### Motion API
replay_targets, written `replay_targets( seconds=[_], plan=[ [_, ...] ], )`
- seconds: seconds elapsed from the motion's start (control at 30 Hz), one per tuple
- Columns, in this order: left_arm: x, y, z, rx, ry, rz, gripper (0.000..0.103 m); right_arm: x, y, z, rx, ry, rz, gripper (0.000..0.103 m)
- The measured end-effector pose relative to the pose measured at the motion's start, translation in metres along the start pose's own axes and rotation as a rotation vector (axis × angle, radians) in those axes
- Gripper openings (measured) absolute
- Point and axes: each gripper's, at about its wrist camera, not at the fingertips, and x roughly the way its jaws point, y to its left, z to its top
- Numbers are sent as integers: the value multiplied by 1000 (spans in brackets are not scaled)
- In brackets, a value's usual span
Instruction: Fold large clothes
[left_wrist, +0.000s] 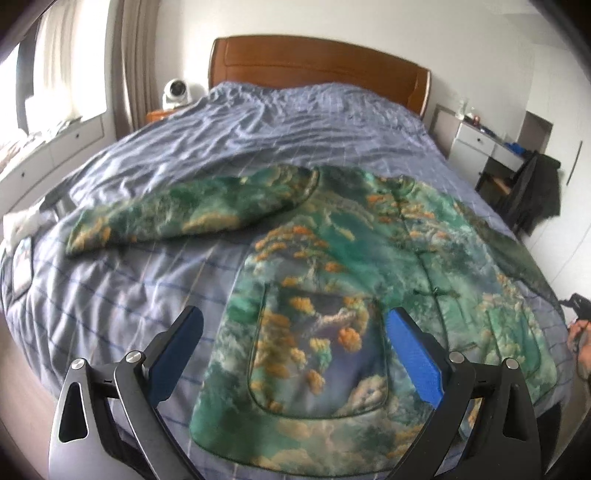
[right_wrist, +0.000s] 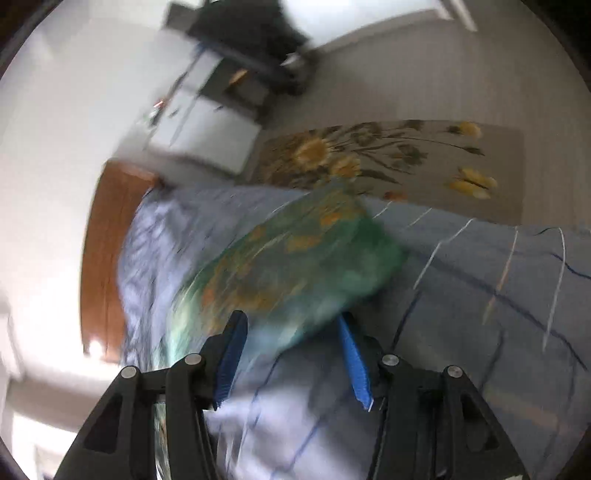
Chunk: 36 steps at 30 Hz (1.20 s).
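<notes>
A green jacket (left_wrist: 354, 295) with an orange and white landscape print lies spread flat, front up, on the bed. Its left sleeve (left_wrist: 184, 218) stretches out to the left. My left gripper (left_wrist: 293, 321) is open and empty, above the jacket's lower hem and patch pocket. In the blurred right wrist view my right gripper (right_wrist: 291, 321) is open, with the jacket's other sleeve (right_wrist: 295, 258) lying just ahead of its blue fingers (right_wrist: 354, 354). The right gripper also shows at the right edge of the left wrist view (left_wrist: 578, 306).
The bed has a crumpled blue checked cover (left_wrist: 258, 125) and a wooden headboard (left_wrist: 317, 62). A white fan (left_wrist: 177, 92) stands at the back left. A white desk (left_wrist: 480, 144) and a chair with dark clothes (left_wrist: 535, 188) stand on the right. A flowered rug (right_wrist: 388, 155) lies on the floor.
</notes>
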Motion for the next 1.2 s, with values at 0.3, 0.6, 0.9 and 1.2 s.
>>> replay_targets(
  seconds=[0.3,0.6,0.9,1.2],
  plan=[
    [6,9,-16,-25,36,58,100,-14,73,-13,-291,-157,0,12],
    [11,-10,-22,9,45,33,100,-66,236,-189,-1013,-33,232,10],
    [13,-16,-27,22,76,2,100,2,222,-342,-1269,168,154,15],
    [34,-66,-11,103,174,-198,100,-32,171,-391,-1314,336,175,72]
  ],
)
